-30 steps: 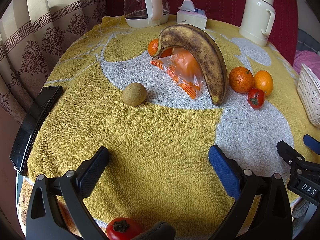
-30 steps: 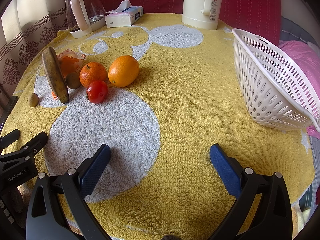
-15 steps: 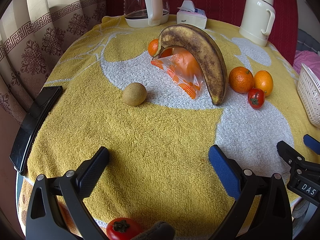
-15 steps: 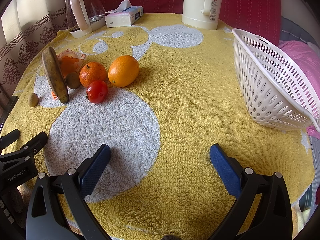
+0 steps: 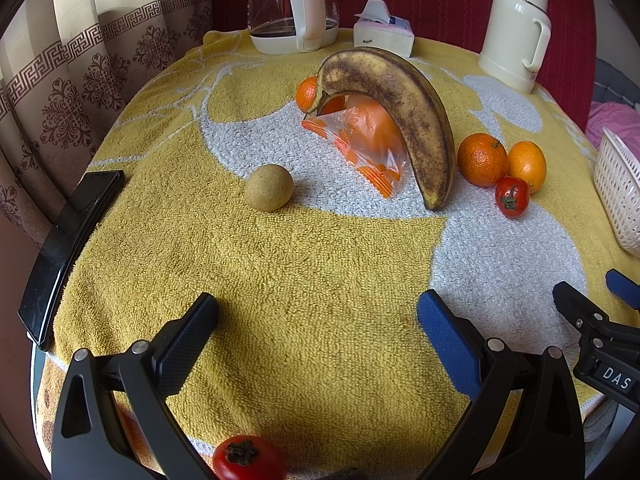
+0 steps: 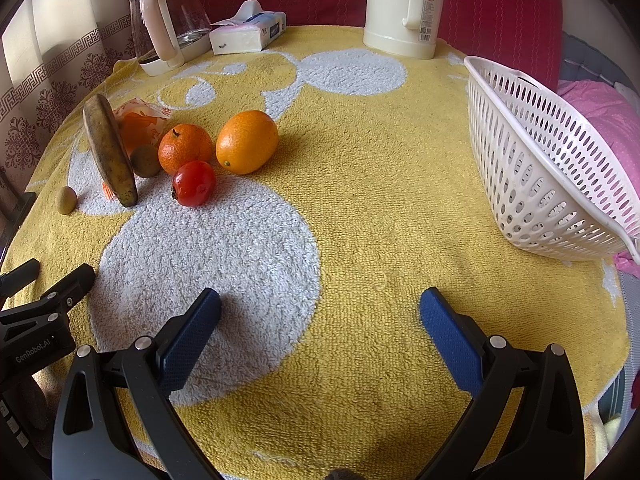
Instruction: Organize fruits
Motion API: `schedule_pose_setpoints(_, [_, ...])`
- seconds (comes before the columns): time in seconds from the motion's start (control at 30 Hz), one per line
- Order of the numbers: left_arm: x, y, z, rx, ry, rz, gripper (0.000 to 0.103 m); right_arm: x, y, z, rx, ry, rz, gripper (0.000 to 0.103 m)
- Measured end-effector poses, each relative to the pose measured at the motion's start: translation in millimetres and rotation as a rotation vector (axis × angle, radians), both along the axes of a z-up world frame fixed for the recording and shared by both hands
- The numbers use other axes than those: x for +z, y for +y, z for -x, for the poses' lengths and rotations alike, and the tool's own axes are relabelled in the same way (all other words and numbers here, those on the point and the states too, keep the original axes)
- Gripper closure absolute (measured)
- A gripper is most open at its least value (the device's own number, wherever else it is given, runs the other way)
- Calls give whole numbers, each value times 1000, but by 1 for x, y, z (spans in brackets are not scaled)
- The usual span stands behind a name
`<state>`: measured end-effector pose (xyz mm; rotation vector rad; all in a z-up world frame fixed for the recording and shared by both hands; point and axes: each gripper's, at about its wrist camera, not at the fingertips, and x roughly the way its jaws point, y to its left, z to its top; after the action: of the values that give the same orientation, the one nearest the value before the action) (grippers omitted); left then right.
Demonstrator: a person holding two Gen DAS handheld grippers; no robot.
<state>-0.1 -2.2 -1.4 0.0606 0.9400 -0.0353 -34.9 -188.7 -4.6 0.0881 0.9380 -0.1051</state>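
Note:
A brown-spotted banana (image 5: 404, 108) arches over an orange plastic packet (image 5: 368, 140), with a small orange (image 5: 306, 92) behind it. A tan round fruit (image 5: 269, 187) lies to its left. A mandarin (image 5: 482, 159), an orange (image 5: 527, 165) and a red tomato (image 5: 512, 197) cluster to its right; they show in the right wrist view as the mandarin (image 6: 185, 153), orange (image 6: 247, 141) and tomato (image 6: 194, 183). Another tomato (image 5: 248, 458) sits at the near edge. A white basket (image 6: 548, 168) stands at the right. My left gripper (image 5: 316, 320) and right gripper (image 6: 320, 316) are open and empty over the towel.
A yellow and white towel (image 6: 360, 200) covers the table. At the back stand a glass kettle (image 5: 292, 4), a tissue pack (image 5: 382, 32) and a cream thermos (image 5: 514, 32). A black phone (image 5: 68, 248) lies at the left edge. A brown round fruit (image 6: 145, 161) sits by the banana.

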Motion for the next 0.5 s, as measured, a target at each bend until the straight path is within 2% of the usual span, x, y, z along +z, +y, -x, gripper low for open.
schedule_pose_setpoints(0.5, [1, 2, 0, 2, 0, -7, 5, 0, 1, 0, -2, 3, 8, 2])
